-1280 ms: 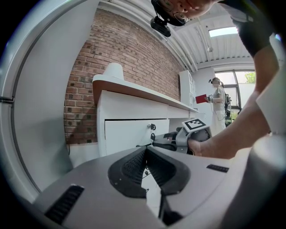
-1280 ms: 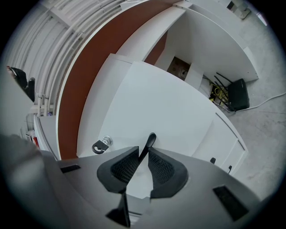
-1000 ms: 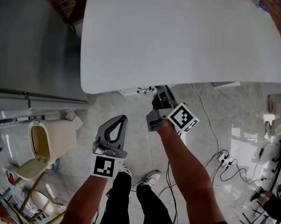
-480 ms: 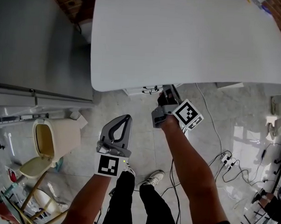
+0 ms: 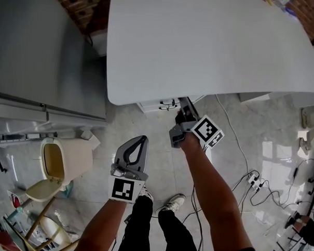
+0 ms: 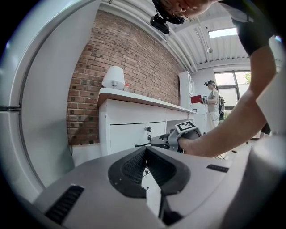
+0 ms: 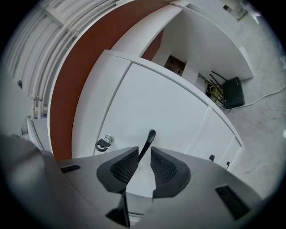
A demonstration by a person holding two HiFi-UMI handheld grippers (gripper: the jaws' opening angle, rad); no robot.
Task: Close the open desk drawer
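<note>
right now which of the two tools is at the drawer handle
The right tool, its jaws opening with the black handle between them; the left tool is back from the desk, holding nothing.

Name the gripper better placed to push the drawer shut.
The right gripper: its opening jaws straddle the handle on the drawer front. The left gripper is shut, empty, farther back.

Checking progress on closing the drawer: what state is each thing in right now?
drawer: looks pushed in, roughly flush with the desk front.
right gripper: jaws opening, drawer handle between them, not clamped.
left gripper: shut, empty.
key: in the drawer lock.
bin: lid up.
</note>
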